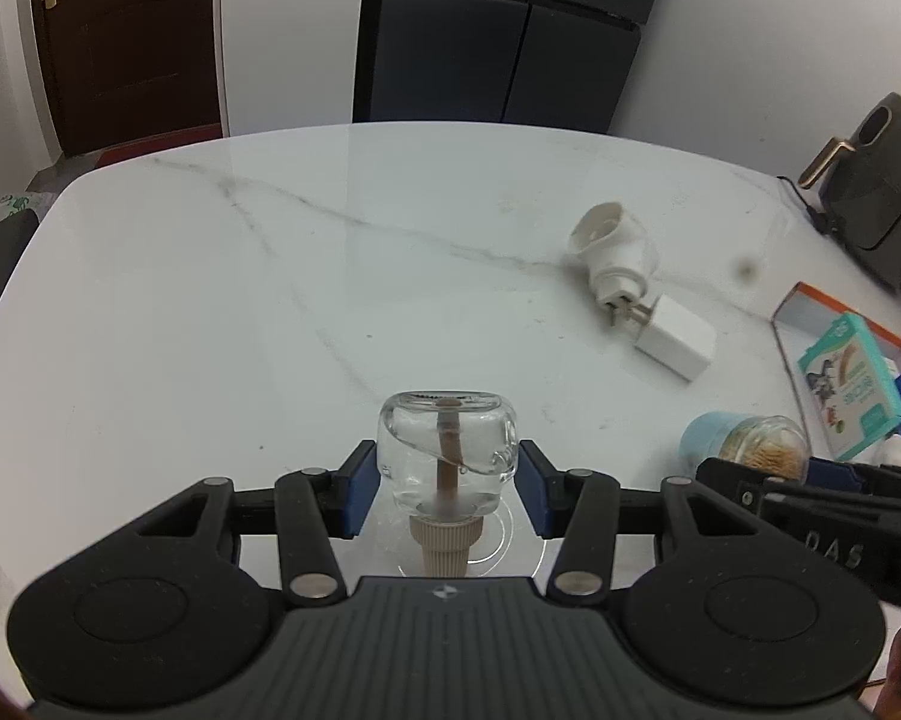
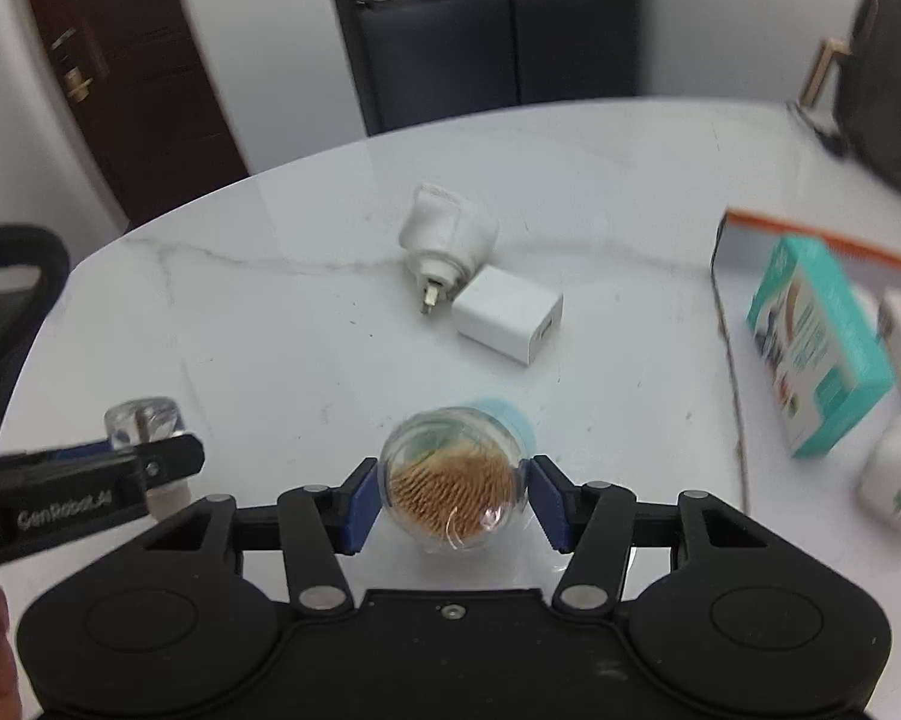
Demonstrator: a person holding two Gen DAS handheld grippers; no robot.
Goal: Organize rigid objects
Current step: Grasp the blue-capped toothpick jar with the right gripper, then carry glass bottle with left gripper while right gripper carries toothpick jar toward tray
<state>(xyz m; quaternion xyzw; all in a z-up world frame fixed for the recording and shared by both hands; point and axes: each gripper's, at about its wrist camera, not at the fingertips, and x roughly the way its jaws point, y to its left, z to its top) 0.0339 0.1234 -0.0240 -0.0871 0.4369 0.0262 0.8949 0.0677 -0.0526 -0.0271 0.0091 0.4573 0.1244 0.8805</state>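
While the left gripper point(image 1: 447, 480) jaws clench a clear glass bottle point(image 1: 447, 450), cap toward the camera, the right gripper point(image 2: 453, 495) jaws flank, barely touching, a toothpick jar point(image 2: 453, 480) lying lengthwise on the bench point(image 2: 270, 300).

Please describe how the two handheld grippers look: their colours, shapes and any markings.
Both the left gripper and the right gripper are matte black plastic. Each has two round discs at the base, linkage bars with silver rivets, and blue pads on the fingertips. The left one's side carries white "GenRobot.AI" lettering; the body shows a ribbed top with a small logo.
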